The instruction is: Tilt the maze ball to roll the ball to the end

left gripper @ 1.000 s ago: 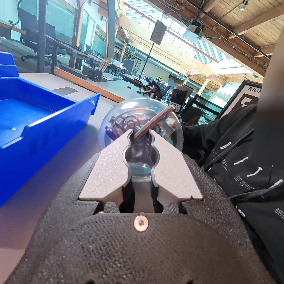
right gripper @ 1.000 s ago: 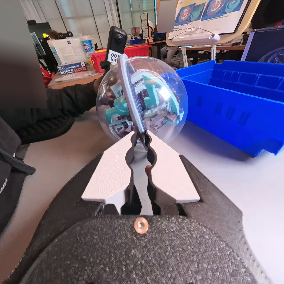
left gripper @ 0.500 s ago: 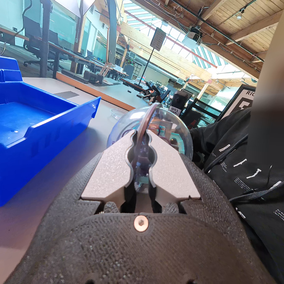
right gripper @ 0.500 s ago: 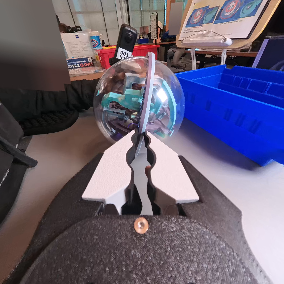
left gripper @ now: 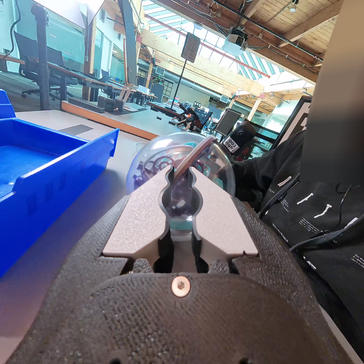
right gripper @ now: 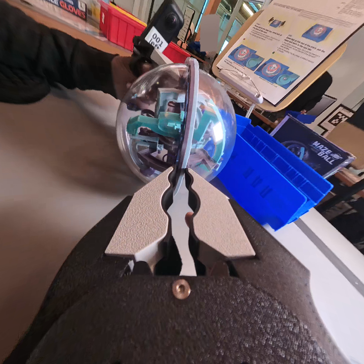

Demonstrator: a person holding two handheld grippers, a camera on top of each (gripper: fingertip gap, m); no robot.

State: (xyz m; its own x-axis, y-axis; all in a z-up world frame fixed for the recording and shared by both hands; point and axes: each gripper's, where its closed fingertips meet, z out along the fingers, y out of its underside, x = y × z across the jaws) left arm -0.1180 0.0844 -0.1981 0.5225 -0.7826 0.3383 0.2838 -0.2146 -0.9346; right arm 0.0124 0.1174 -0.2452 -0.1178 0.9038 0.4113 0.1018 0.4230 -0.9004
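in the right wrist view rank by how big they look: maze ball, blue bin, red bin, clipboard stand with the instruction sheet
1. Blue bin
2. Instruction sheet on its clipboard stand, close to the bin in apparent size, so this order is unsure
3. Maze ball, enlarged by nearness to the camera
4. Red bin, far back and partly hidden

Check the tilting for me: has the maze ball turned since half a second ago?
Yes. In the left wrist view, the maze ball has rolled: its flat ring, nearly upright before, now leans right, away from the blue bin.
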